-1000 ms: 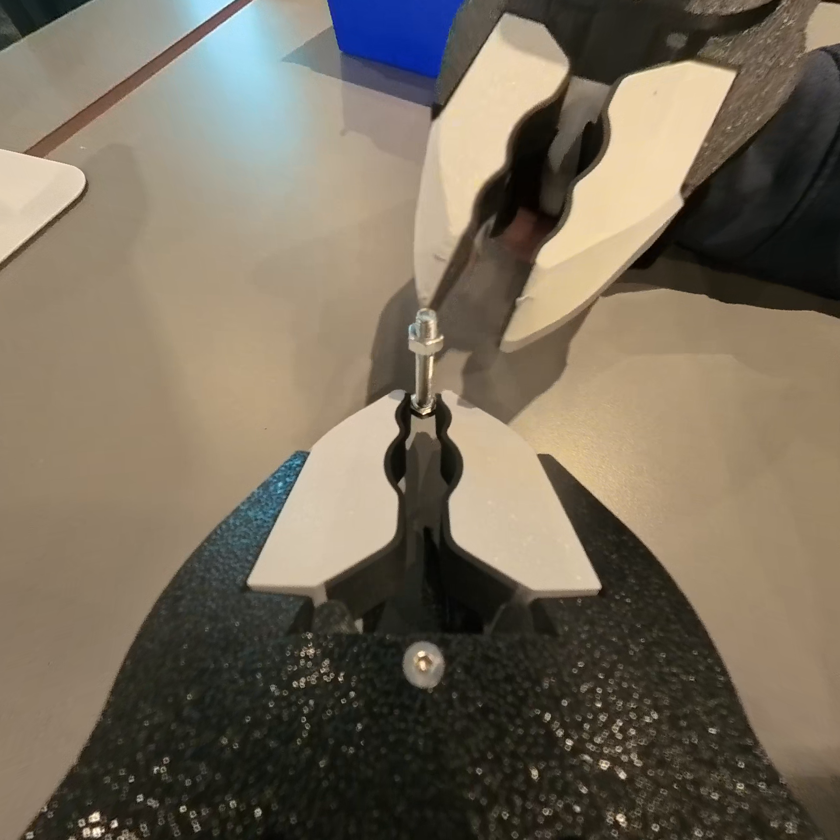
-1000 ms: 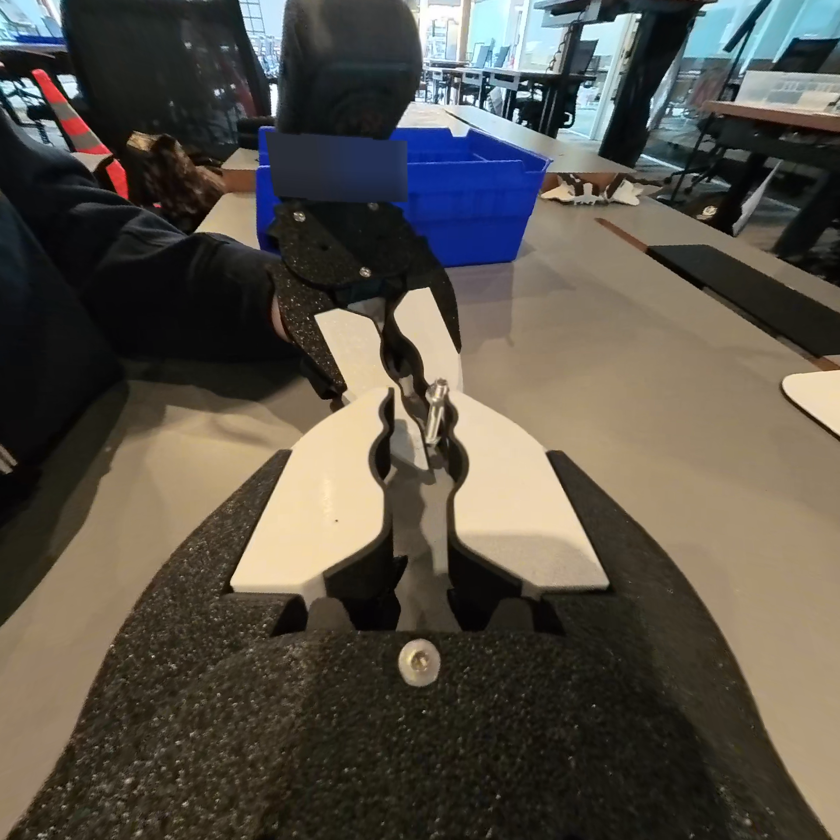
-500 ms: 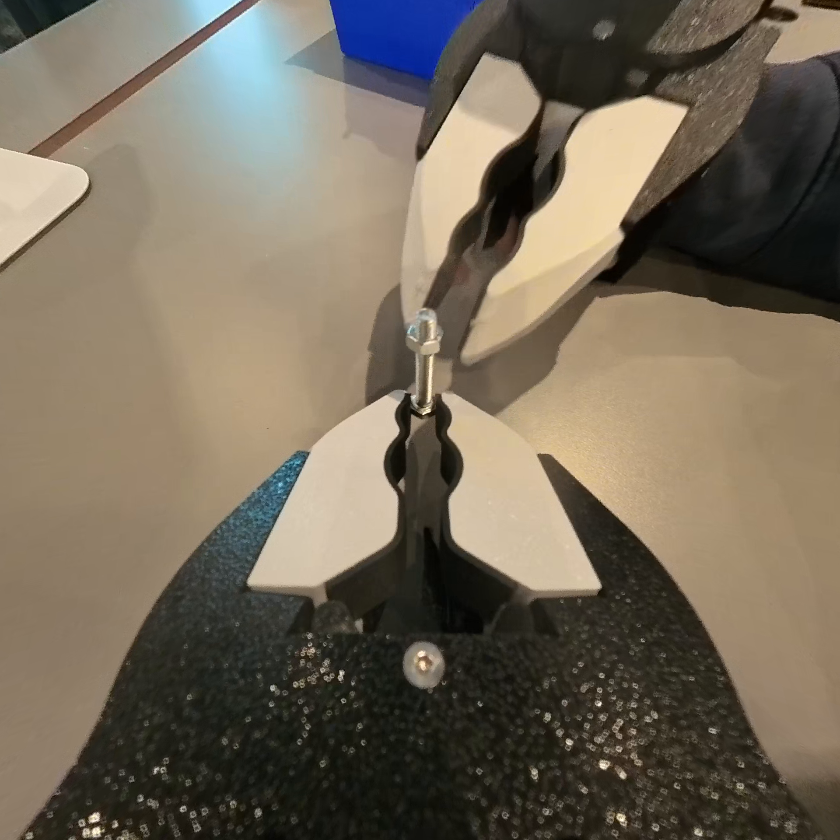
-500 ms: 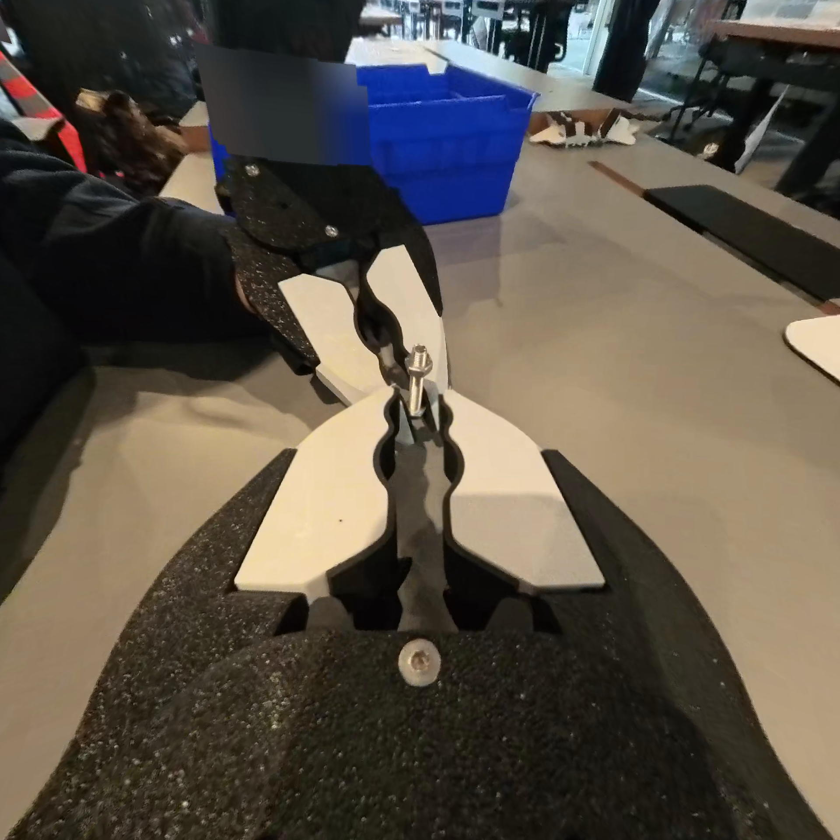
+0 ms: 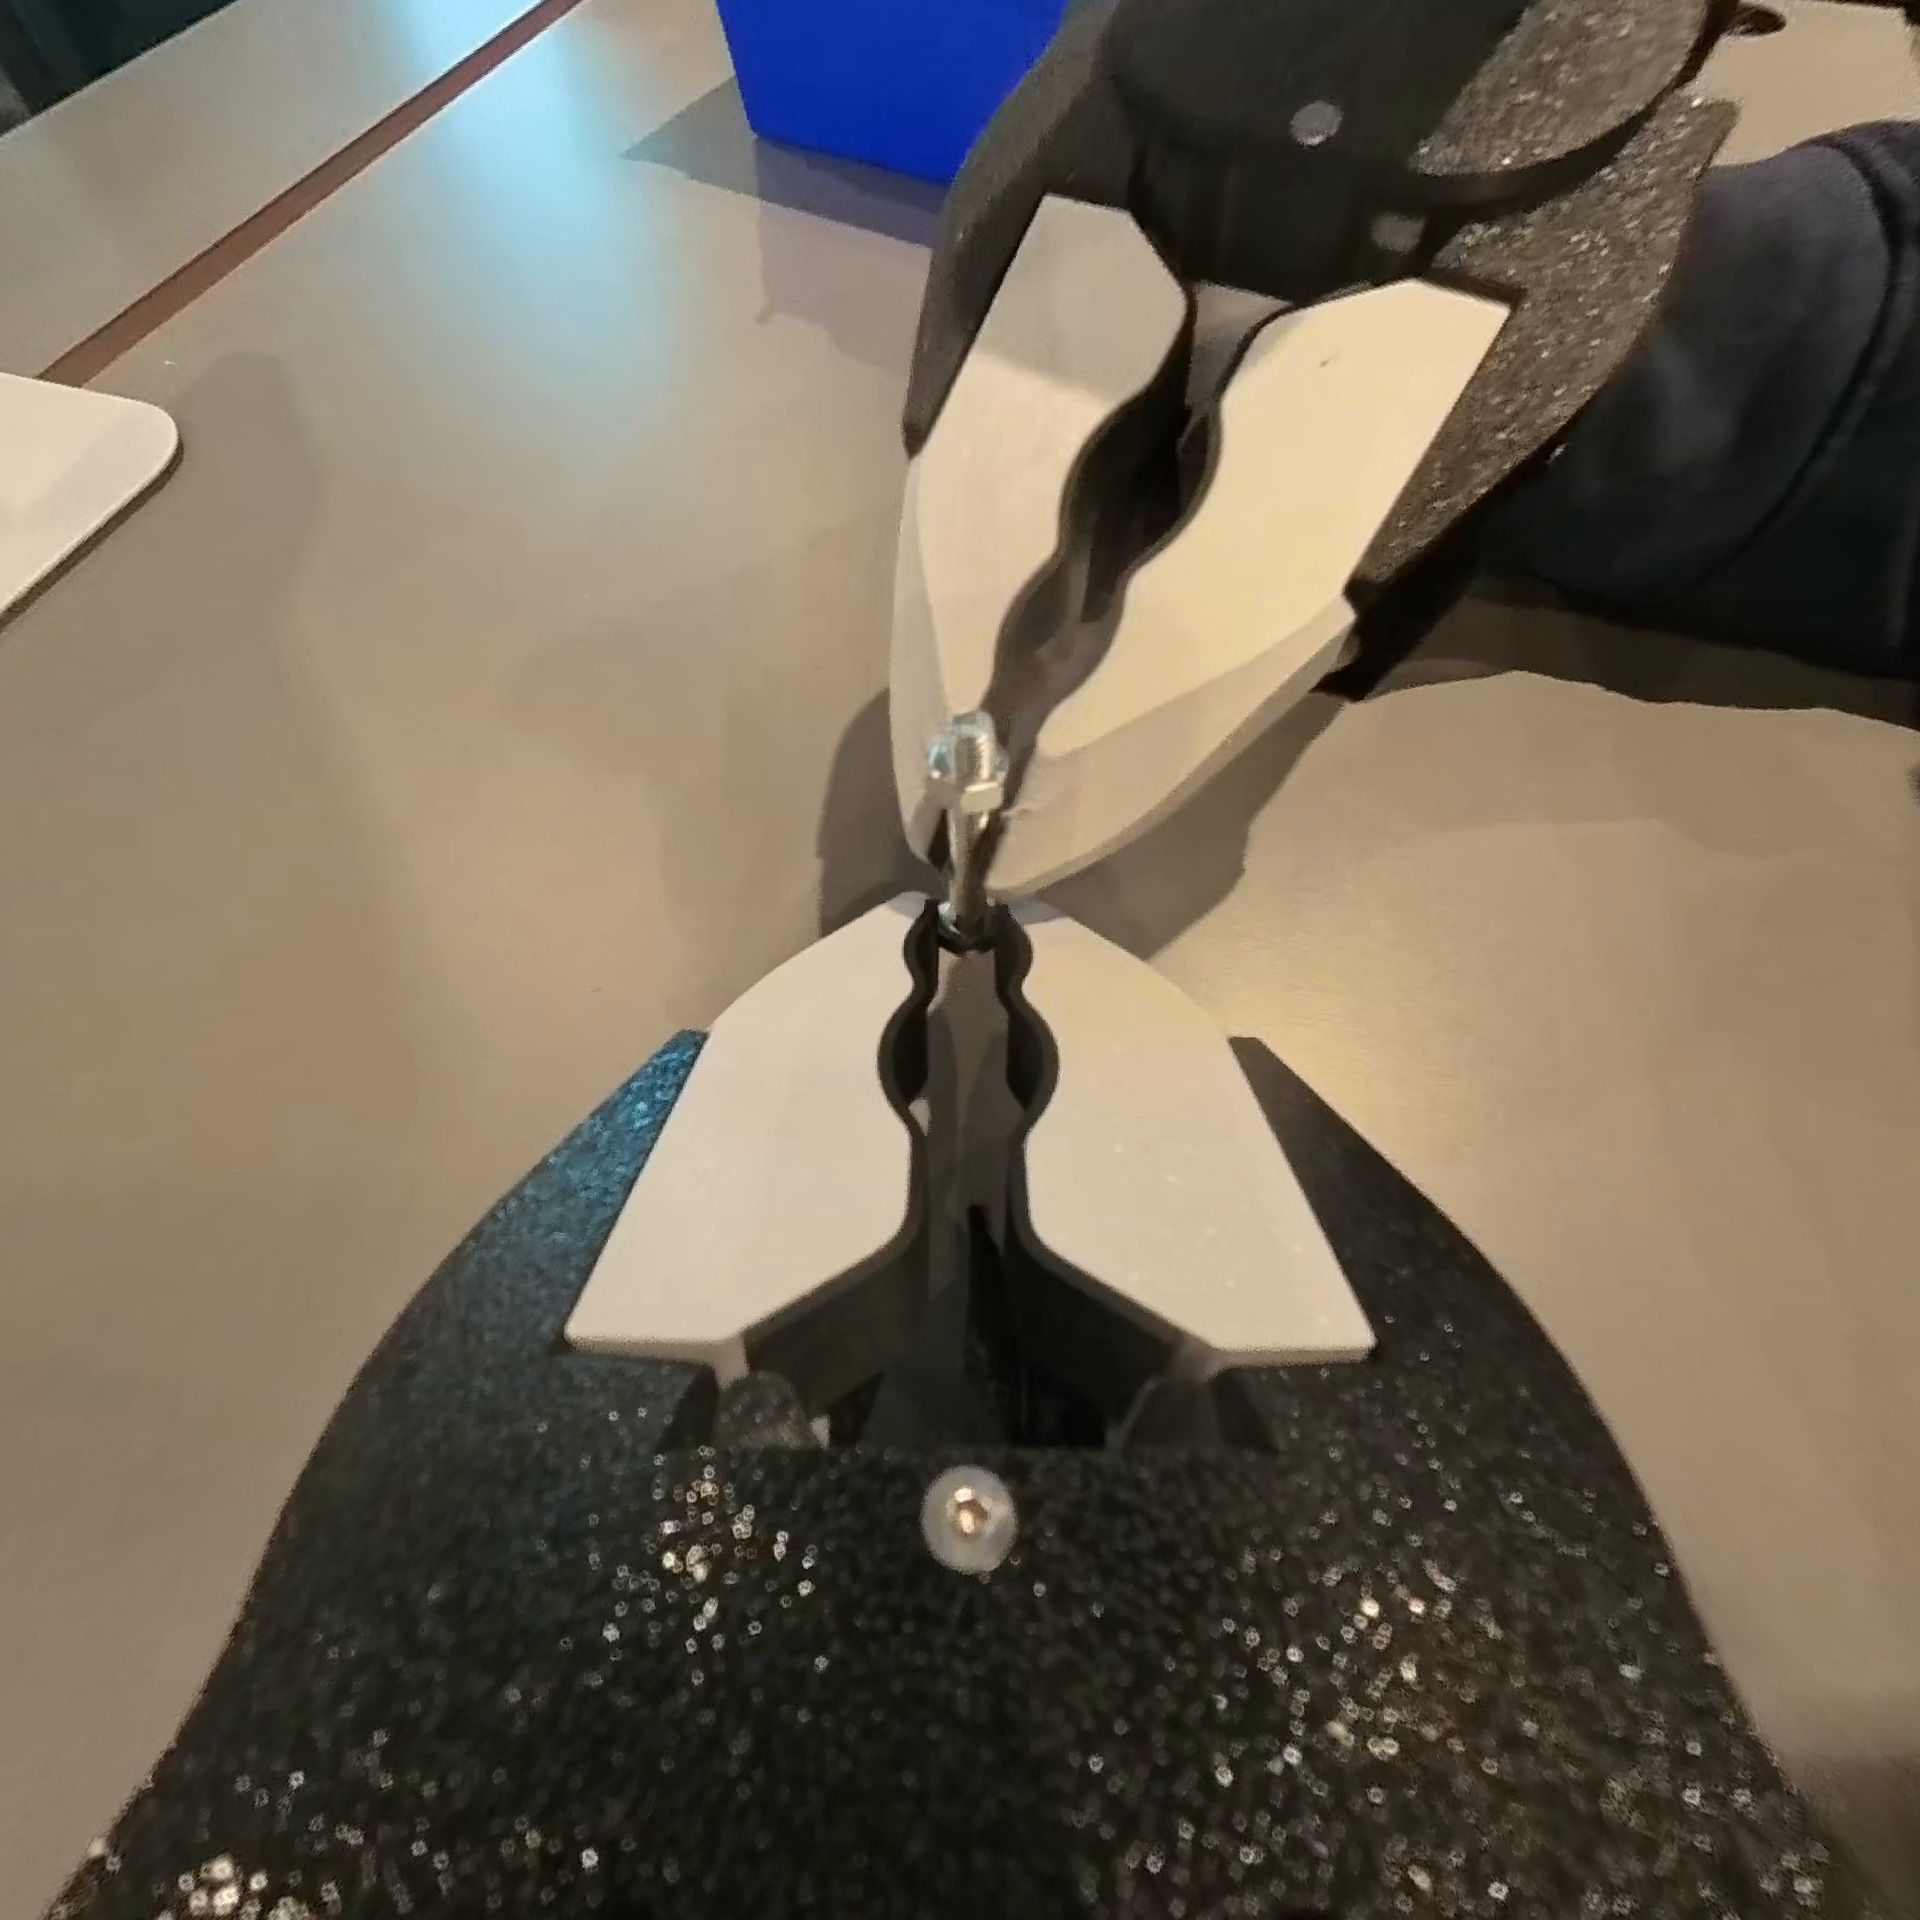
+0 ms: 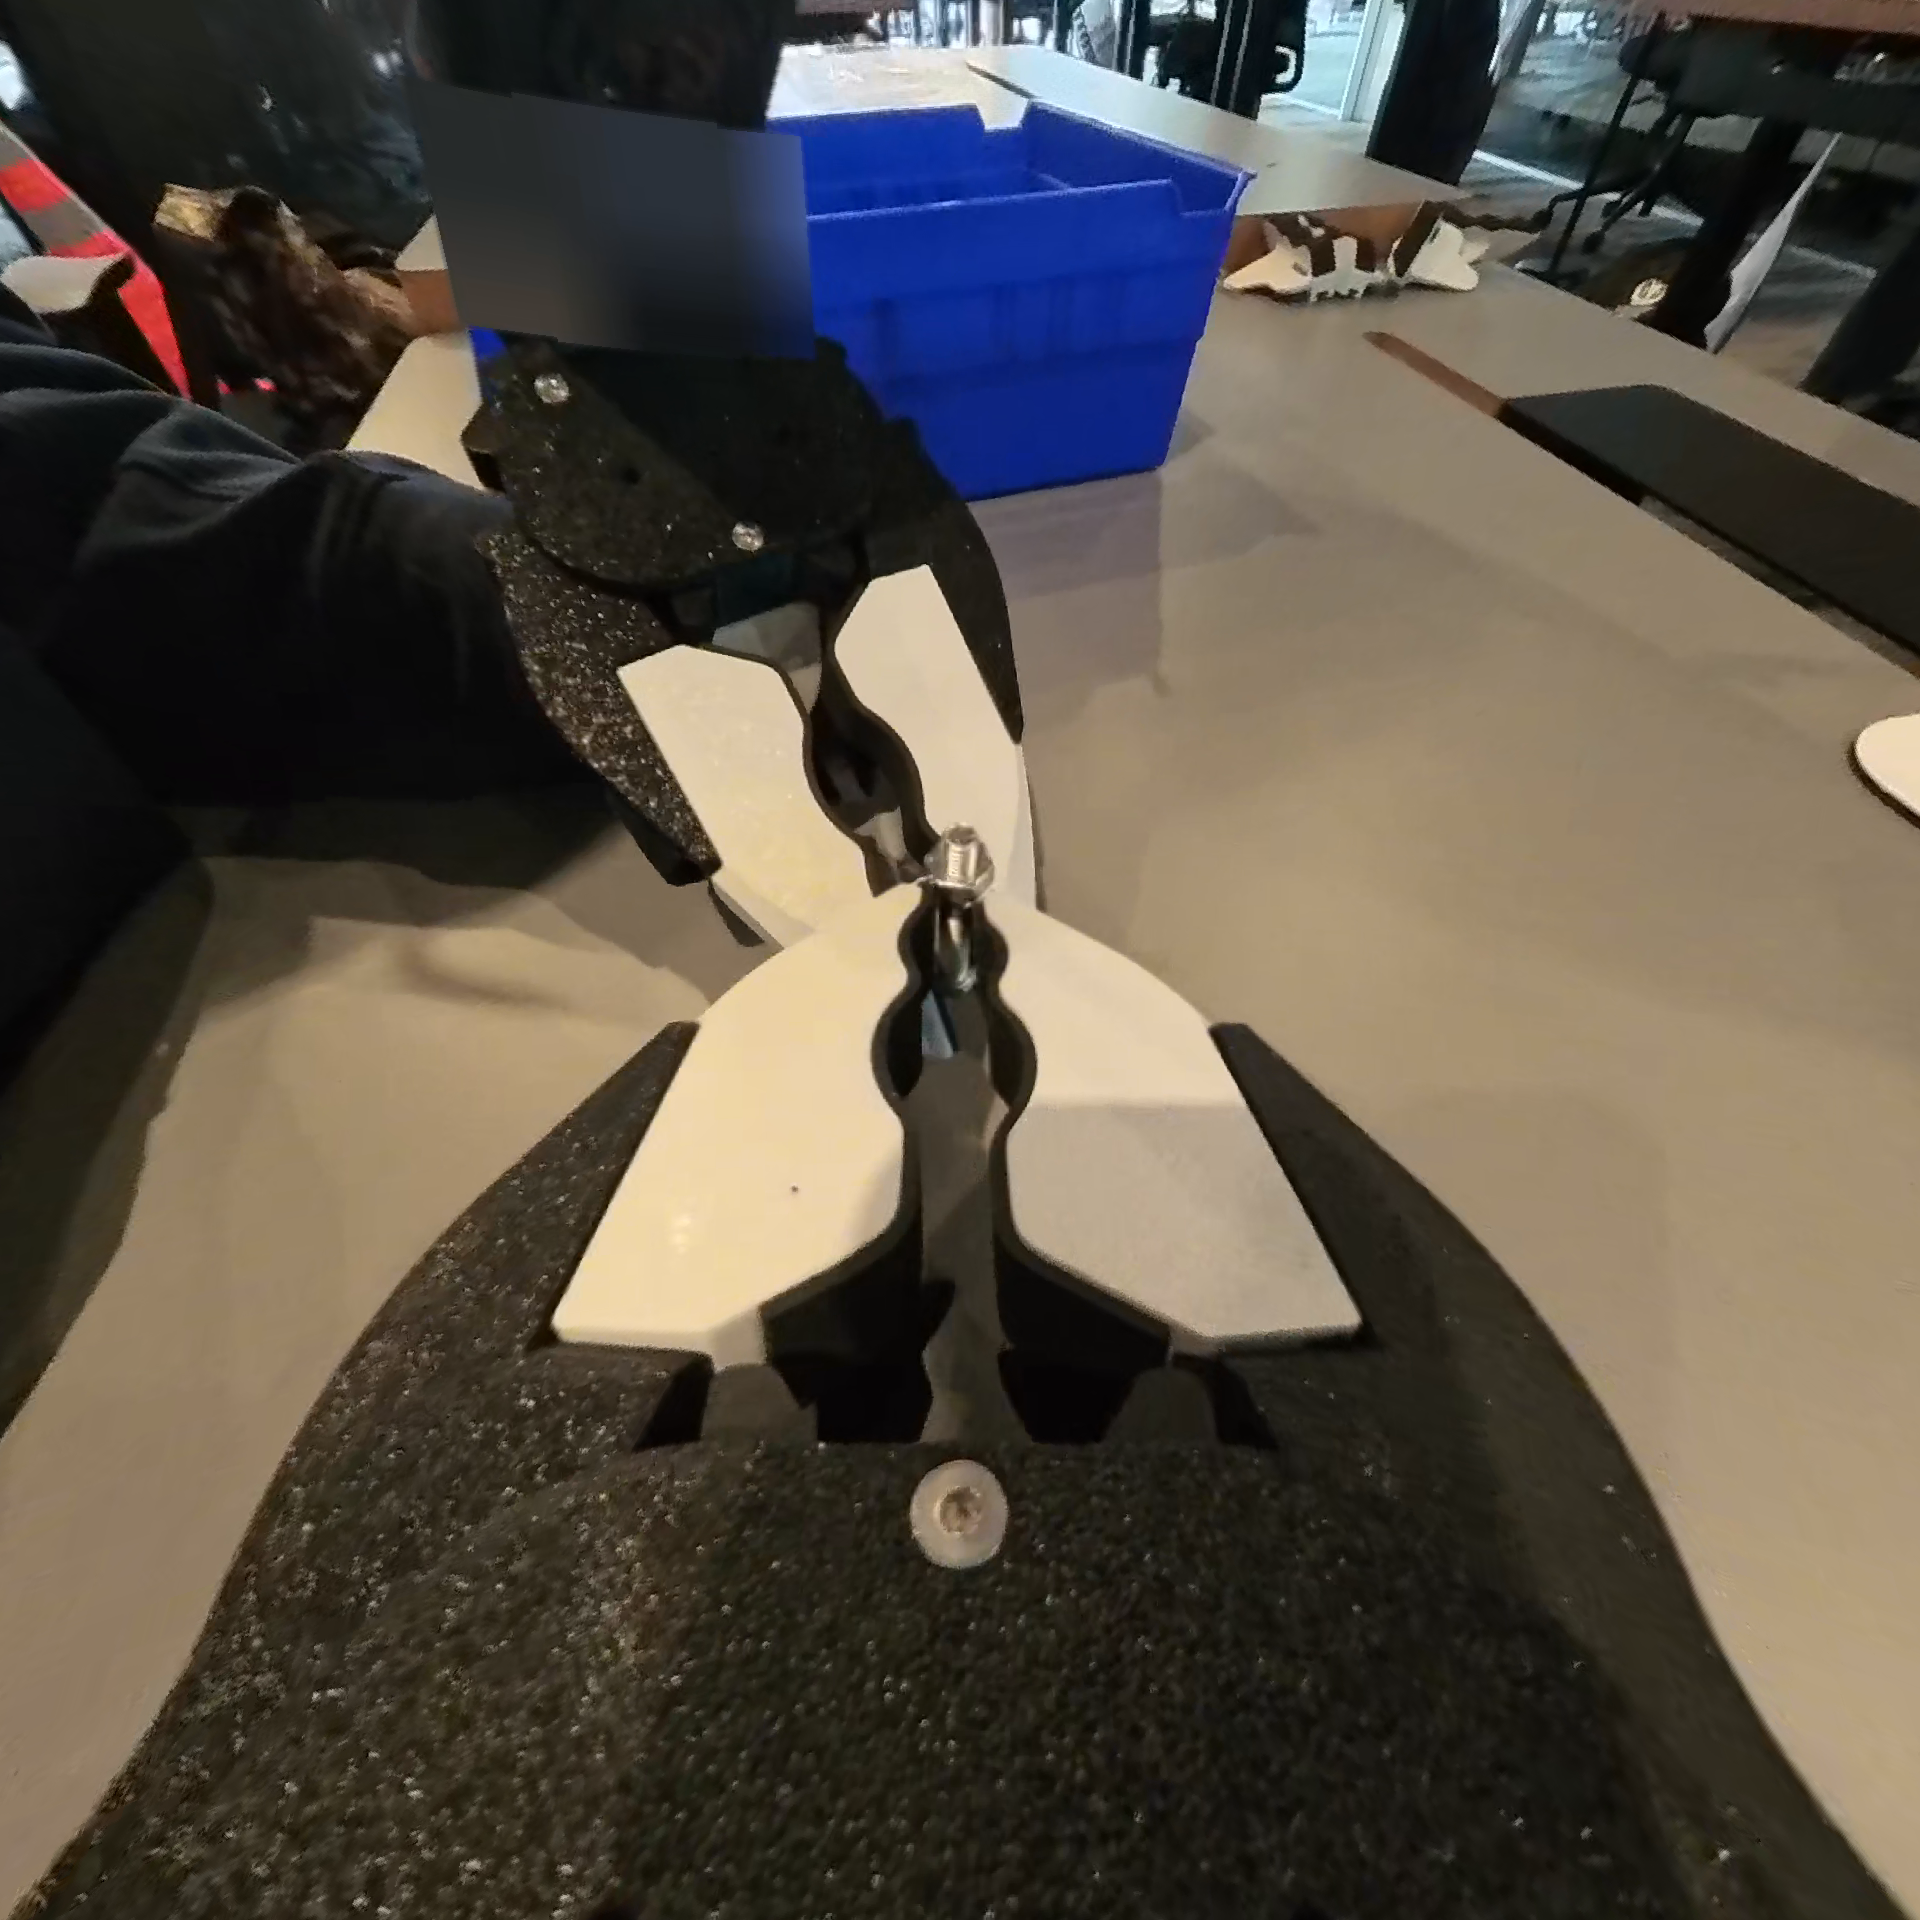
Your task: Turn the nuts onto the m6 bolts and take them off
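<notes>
A silver M6 bolt (image 5: pixel 964 868) stands upright with a nut (image 5: pixel 964 774) near its top end. My left gripper (image 5: pixel 961 920) is shut on the bolt's lower end and holds it above the grey table (image 5: pixel 416 727). My right gripper (image 5: pixel 977 862) comes in from the upper right, and its white fingertips are closed around the bolt at the nut. In the right wrist view, my right gripper (image 6: pixel 954 914) has the bolt (image 6: pixel 956 966) in its narrow gap, with the nut (image 6: pixel 958 862) just past the tips. The left gripper (image 6: pixel 899 868) faces it, held by a dark-sleeved hand.
A blue bin (image 6: pixel 997 312) stands on the table behind the grippers and also shows in the left wrist view (image 5: pixel 862 73). A white pad (image 5: pixel 62 478) lies at the table's left edge. A black mat (image 6: pixel 1714 488) lies at the right in the right wrist view. My left and right fingertips are right by each other.
My right gripper has moved down to the bolt and closed its fingers from wide open to around the nut. My left gripper has kept the bolt still.
</notes>
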